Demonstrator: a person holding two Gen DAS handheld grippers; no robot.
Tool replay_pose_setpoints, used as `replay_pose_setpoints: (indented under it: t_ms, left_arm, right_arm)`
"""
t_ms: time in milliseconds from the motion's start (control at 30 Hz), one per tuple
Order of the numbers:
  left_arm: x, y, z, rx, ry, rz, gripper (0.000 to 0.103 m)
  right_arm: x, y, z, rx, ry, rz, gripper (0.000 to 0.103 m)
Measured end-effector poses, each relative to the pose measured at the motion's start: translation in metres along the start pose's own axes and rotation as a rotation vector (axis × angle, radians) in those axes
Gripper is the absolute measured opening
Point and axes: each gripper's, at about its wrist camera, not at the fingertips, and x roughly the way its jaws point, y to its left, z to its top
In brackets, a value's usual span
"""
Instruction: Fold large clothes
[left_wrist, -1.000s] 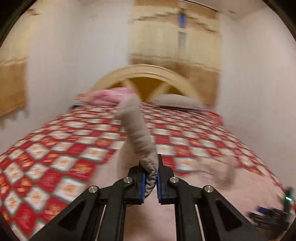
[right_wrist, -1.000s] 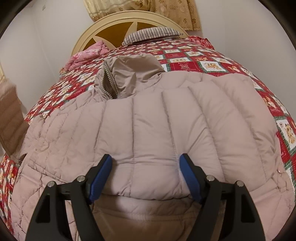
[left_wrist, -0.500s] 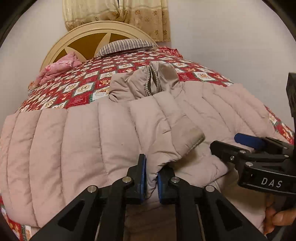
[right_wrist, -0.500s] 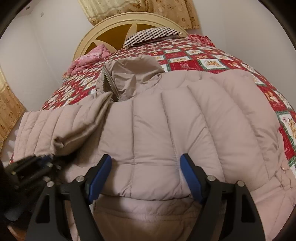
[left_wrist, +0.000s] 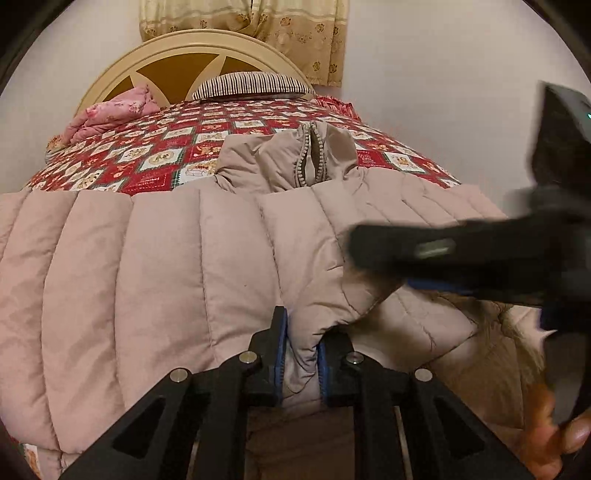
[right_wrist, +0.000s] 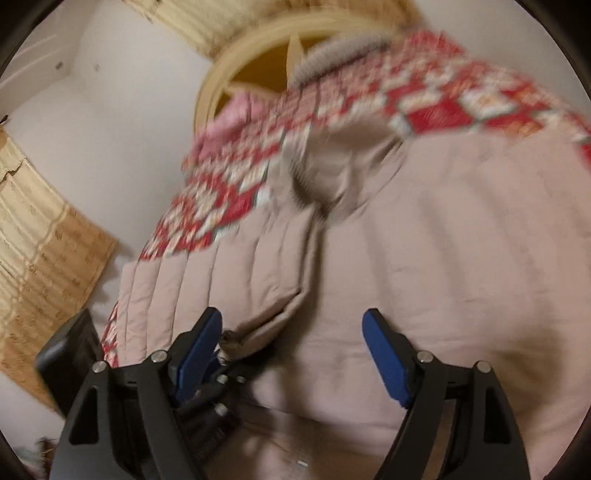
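Your left gripper (left_wrist: 300, 354) is clenched on the sleeve (left_wrist: 325, 295), which a second ago hung in the air and now lies across the puffer jacket (left_wrist: 155, 266): that fold is nearly laid. Your right gripper's (right_wrist: 291, 354) fingers, released, have just narrowed slightly on nothing. The beige quilted jacket lies spread at the bed's (left_wrist: 155, 155) near edge.

1. The puffer jacket (left_wrist: 166, 266) covers the near half of the bed, leaving no bare quilt along the near edge.
2. The right gripper (left_wrist: 461, 254) crosses the right side, just above the folded sleeve (left_wrist: 332, 280).
3. The red patchwork quilt (left_wrist: 155, 158) lies open beyond the collar (left_wrist: 295, 158).
4. A striped pillow (left_wrist: 251, 85) and pink bedding (left_wrist: 110, 114) line the headboard (left_wrist: 177, 48).
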Motion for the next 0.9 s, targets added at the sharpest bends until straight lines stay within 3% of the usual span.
replay_pose_setpoints:
  t_ms: [100, 133, 167, 267, 367, 400, 467, 533, 633, 733, 800, 900]
  left_arm:
    - [-0.003, -0.003, -0.001, 0.009, -0.006, 0.021, 0.017]
    - [-0.007, -0.003, -0.002, 0.008, -0.010, 0.028, 0.018]
    - [-0.012, -0.003, -0.004, 0.003, -0.013, 0.030, 0.020]
    - [-0.037, 0.001, -0.011, -0.024, -0.024, -0.002, 0.024]
    - [-0.069, 0.014, -0.020, -0.078, -0.085, 0.006, 0.028]
    - [-0.083, 0.023, -0.025, -0.115, -0.126, 0.027, 0.034]
    - [-0.114, 0.053, -0.040, -0.265, -0.237, 0.109, 0.044]
    - [-0.129, 0.083, -0.057, -0.439, -0.286, 0.171, 0.059]
    - [-0.124, 0.127, -0.083, -0.668, -0.226, 0.243, 0.059]
    - [-0.102, 0.156, -0.098, -0.838, -0.111, 0.207, 0.059]
    - [-0.103, 0.157, -0.099, -0.841, -0.139, 0.203, 0.060]
    - [-0.096, 0.148, -0.090, -0.774, -0.099, 0.260, 0.062]
  right_arm:
    - [0.024, 0.008, 0.003, -0.028, 0.048, -0.005, 0.066]
    - [0.028, 0.007, 0.004, -0.025, 0.055, 0.009, 0.053]
    - [0.031, 0.007, 0.005, -0.019, 0.067, 0.024, 0.032]
    - [0.037, -0.001, 0.004, 0.006, 0.101, 0.017, 0.015]
    - [0.031, 0.002, -0.001, -0.019, 0.083, -0.024, 0.011]
    - [0.027, 0.007, -0.001, -0.032, 0.072, -0.049, 0.011]
    - [0.021, 0.018, 0.000, -0.065, 0.052, -0.074, 0.010]
    - [0.004, 0.039, 0.006, -0.123, -0.001, -0.072, 0.010]
    - [-0.030, 0.065, 0.023, -0.173, -0.099, -0.065, 0.010]
    - [-0.066, 0.085, 0.037, -0.225, -0.171, -0.067, 0.009]
    - [-0.084, 0.090, 0.041, -0.257, -0.188, -0.089, 0.009]
    - [-0.093, 0.080, 0.040, -0.305, -0.192, -0.169, 0.009]
